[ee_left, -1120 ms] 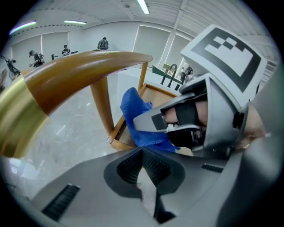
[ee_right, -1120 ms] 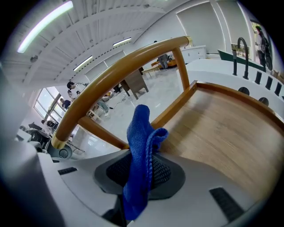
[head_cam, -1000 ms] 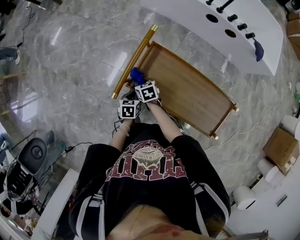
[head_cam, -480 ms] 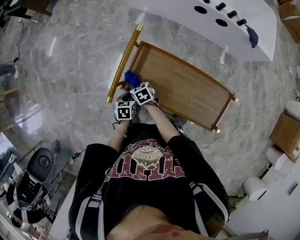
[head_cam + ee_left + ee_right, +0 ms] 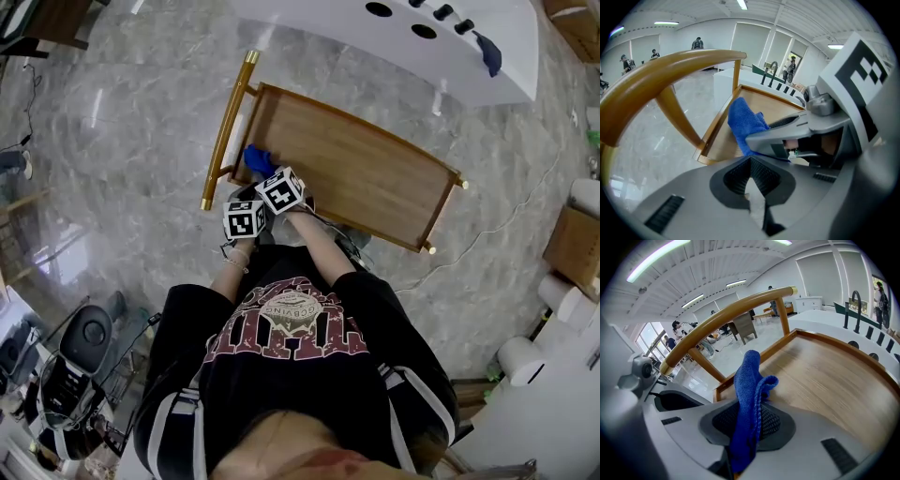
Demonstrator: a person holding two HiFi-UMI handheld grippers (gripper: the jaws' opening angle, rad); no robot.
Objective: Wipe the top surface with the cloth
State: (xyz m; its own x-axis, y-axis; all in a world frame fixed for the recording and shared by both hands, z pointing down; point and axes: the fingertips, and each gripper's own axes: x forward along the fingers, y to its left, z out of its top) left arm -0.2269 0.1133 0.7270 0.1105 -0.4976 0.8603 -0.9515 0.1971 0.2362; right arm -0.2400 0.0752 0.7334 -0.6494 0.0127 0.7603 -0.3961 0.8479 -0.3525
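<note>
On a glossy grey marble floor [image 5: 122, 141] stands a wooden worktop [image 5: 366, 173] with a raised rim. It is a long rectangle, and in the head view its long axis runs from upper left to lower right. A gold-brown handle rail [image 5: 225, 131] crosses the left short end on angled struts. Beyond the far long side is a white counter [image 5: 412, 47] with round holes, dark knobs and a dark blue rag [image 5: 487, 54]. A cardboard box [image 5: 574, 246] sits at the right edge. It is a big open room with ceiling strip lights, windows and a few people far off.

The blue cloth [image 5: 749, 394] is at the handle-end corner of the worktop, on the side near the person. The right gripper [image 5: 747, 423] has it, with its jaws closed on the lower part of the cloth. The cloth's long axis runs along the jaws. Its free end sticks out ahead and up toward the handle rail, with the tip folded over to the right. I can't tell whether the cloth touches the wood.

The left gripper [image 5: 752, 161] is just beside the right one, on its left and lower, off the worktop's near edge. Its jaws are pressed together with nothing between them. Both marker cubes sit close together in front of the person's black shirt [image 5: 291, 356].
</note>
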